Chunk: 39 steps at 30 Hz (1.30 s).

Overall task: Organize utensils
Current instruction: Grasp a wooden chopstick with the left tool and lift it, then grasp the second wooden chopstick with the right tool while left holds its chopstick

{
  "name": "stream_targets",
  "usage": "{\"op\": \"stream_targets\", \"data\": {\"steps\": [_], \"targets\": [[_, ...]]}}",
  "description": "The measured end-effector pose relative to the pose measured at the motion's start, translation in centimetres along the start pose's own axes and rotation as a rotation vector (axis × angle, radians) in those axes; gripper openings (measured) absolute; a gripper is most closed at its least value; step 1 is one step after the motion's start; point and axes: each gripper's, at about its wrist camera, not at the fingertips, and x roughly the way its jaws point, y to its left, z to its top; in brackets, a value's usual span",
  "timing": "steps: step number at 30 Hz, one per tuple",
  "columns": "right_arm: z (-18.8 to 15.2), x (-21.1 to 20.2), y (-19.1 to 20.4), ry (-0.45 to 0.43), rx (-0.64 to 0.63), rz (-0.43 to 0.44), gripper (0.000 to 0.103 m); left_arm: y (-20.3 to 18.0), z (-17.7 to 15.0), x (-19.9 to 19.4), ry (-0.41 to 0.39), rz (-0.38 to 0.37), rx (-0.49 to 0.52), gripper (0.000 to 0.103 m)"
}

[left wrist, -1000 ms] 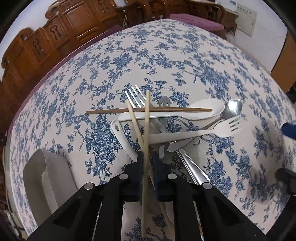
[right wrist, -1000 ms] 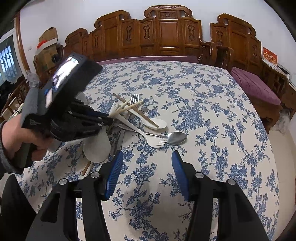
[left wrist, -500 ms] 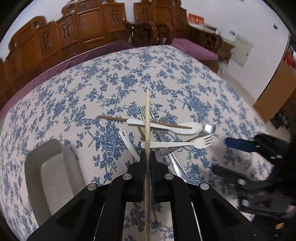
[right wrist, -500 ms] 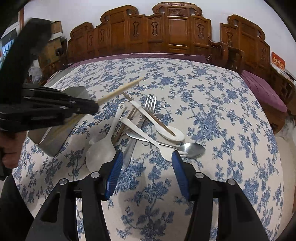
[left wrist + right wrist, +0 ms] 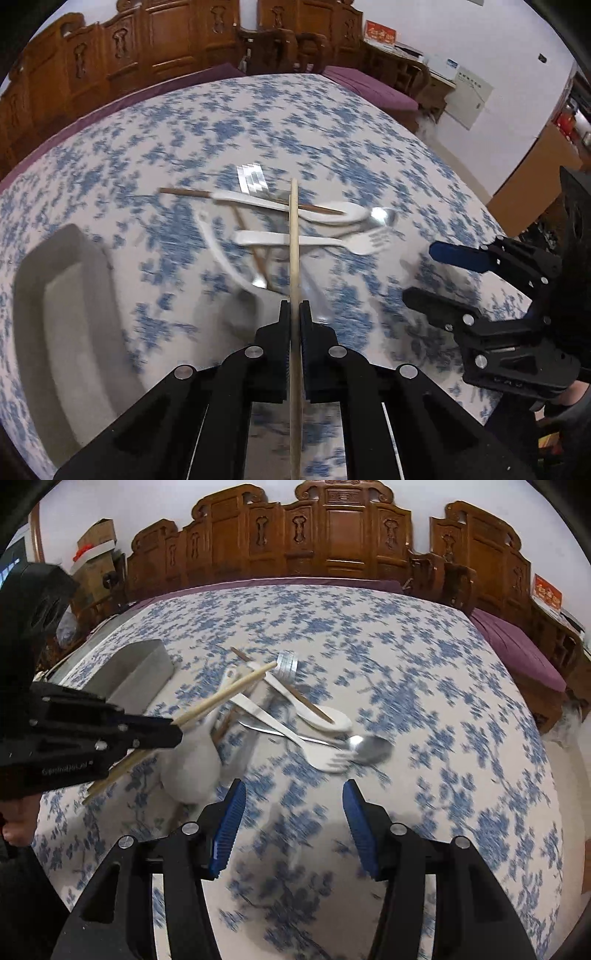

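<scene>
My left gripper [image 5: 294, 308] is shut on a pale wooden chopstick [image 5: 294, 236], lifted clear above the pile; in the right wrist view that chopstick [image 5: 225, 696] sticks out of the left gripper [image 5: 177, 734] at the left. The pile on the blue-flowered tablecloth holds a white plastic fork [image 5: 291, 736], white spoons [image 5: 317, 710], a metal spoon [image 5: 369, 747], a metal fork [image 5: 286, 662] and a dark chopstick [image 5: 295, 696]. My right gripper [image 5: 291, 823] stands open just in front of the pile, with nothing between its blue pads.
A grey rectangular tray [image 5: 62, 295] sits left of the pile; in the right wrist view the grey tray [image 5: 136, 672] lies at the far left. Carved wooden chairs [image 5: 332, 535] ring the table's far side. A person's hand [image 5: 16, 827] holds the left gripper.
The left gripper has lifted the pale chopstick off the pile and swung towards the tray side, rising. The second pale chopstick stayed on the table. The right gripper has barely moved.
</scene>
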Motion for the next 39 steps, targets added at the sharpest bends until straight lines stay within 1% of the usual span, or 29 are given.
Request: {"op": "stream_targets", "data": {"steps": [4, 10, 22, 27, 28, 29, 30, 32, 38, 39], "targets": [[-1.1, -0.8, -1.9, 0.005, 0.027, -0.021, 0.057, -2.3, -0.1, 0.7, 0.003, -0.030, 0.010, 0.004], [-2.2, -1.2, -3.7, 0.009, 0.064, -0.032, 0.057, -4.6, 0.1, 2.5, 0.042, -0.020, 0.054, 0.004], [-2.1, -1.1, -3.6, 0.004, 0.072, -0.007, 0.057, -4.7, -0.3, 3.8, 0.079, 0.003, 0.071, 0.004], [-2.2, -1.0, -3.3, 0.009, 0.068, -0.003, 0.057, -4.6, -0.2, 3.8, 0.067, 0.026, 0.078, 0.005], [-2.1, -1.0, -3.2, 0.008, 0.068, 0.001, 0.057, -4.5, 0.0, 3.6, 0.060, 0.028, 0.075, 0.006], [-2.1, -1.0, -3.2, 0.008, 0.072, 0.006, 0.057, -4.3, 0.1, 3.5, 0.057, 0.031, 0.072, 0.011], [-2.1, -1.0, -3.1, 0.008, 0.076, 0.014, 0.057, -4.1, 0.3, 3.2, 0.050, 0.040, 0.069, 0.018], [-2.0, -0.8, -3.0, 0.007, 0.089, 0.036, 0.057, -3.4, 0.7, 2.5, 0.031, 0.046, 0.056, 0.026], [-0.9, 1.2, -1.5, 0.017, 0.122, 0.086, 0.057, -0.9, 1.3, 0.3, -0.020, 0.079, 0.009, 0.027], [-0.6, 1.7, -1.1, 0.022, 0.127, 0.089, 0.055, -0.4, 1.3, 0.1, -0.023, 0.083, 0.001, 0.027]]}}
